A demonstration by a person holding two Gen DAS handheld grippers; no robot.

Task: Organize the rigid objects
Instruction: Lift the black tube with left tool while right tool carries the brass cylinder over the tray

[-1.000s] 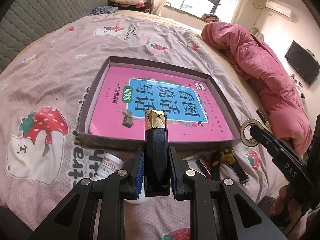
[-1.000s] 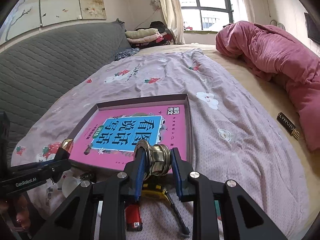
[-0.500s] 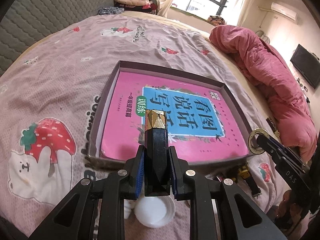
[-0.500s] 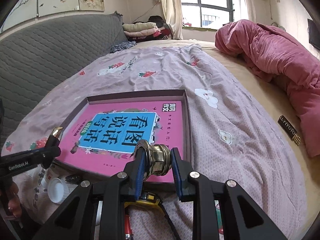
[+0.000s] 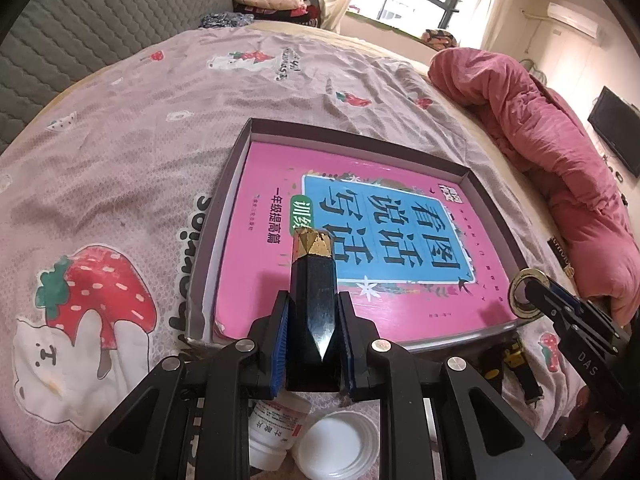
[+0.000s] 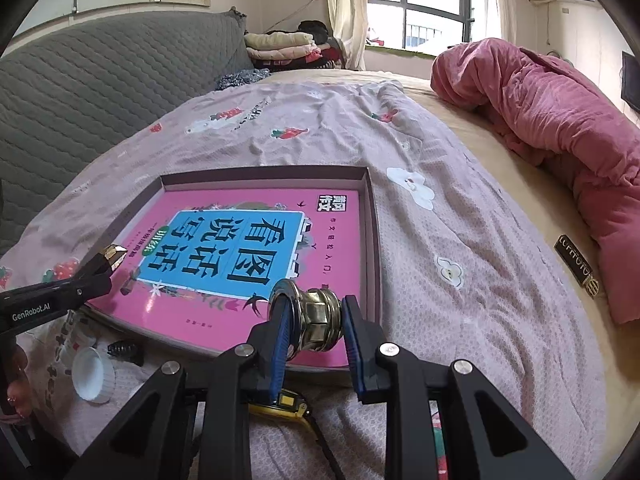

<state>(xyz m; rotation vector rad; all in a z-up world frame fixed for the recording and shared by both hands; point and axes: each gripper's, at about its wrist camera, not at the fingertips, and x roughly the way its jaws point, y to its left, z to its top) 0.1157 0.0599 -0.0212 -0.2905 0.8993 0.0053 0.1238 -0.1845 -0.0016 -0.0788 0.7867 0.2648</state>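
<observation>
Left gripper (image 5: 313, 334): clamped on black tube (image 5: 312, 292), gold cap forward, held over near-left corner of tray (image 5: 218, 216).
Right gripper (image 6: 313, 322): clamped on brass fitting (image 6: 316, 316), held above tray's near-right edge.
Tray: shallow, on bedspread (image 5: 120, 152); holds pink book (image 5: 360, 248), flat.
Below left gripper: white jar (image 5: 272, 432), loose lid (image 5: 340, 446) beside it.

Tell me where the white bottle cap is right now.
The white cap lies open side up on the bedsheet, low left in the right wrist view, just outside the near edge of the shallow box, beside a small white bottle.
</observation>
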